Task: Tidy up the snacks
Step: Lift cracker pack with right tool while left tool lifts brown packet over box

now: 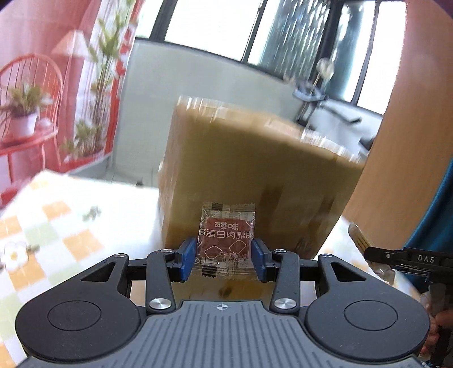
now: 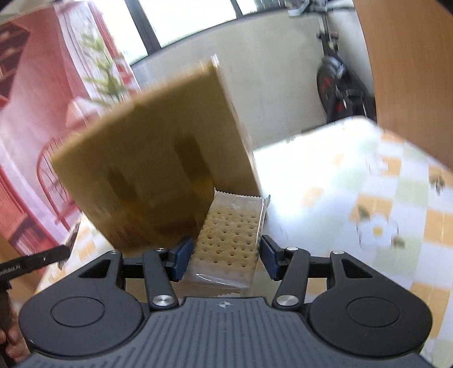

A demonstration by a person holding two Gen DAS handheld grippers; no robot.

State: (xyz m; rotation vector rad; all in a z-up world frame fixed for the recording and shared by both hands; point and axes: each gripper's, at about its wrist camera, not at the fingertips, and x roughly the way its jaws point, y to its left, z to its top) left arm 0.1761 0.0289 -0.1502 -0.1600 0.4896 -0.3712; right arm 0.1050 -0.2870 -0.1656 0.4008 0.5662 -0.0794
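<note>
Low in the left wrist view, our left tool (image 1: pixel 223 256) pinches a small clear meat-snack packet (image 1: pixel 226 240) between its blue pads, narrowly parted, in front of the blurred brown cardboard box (image 1: pixel 254 169) on the checked desk (image 1: pixel 56 220). Likewise, at lower centre of the right wrist view, our right tool (image 2: pixel 225 256) grips a wrapped cracker pack (image 2: pixel 230 240) just right of that box.

It looked like a lived-in home: a table (image 2: pixel 368 181) under a checked floral cloth, an exercise bike (image 2: pixel 337 85) by large windows (image 1: pixel 215 25), and a red backdrop (image 1: pixel 42 85) picturing a chair and plants.
</note>
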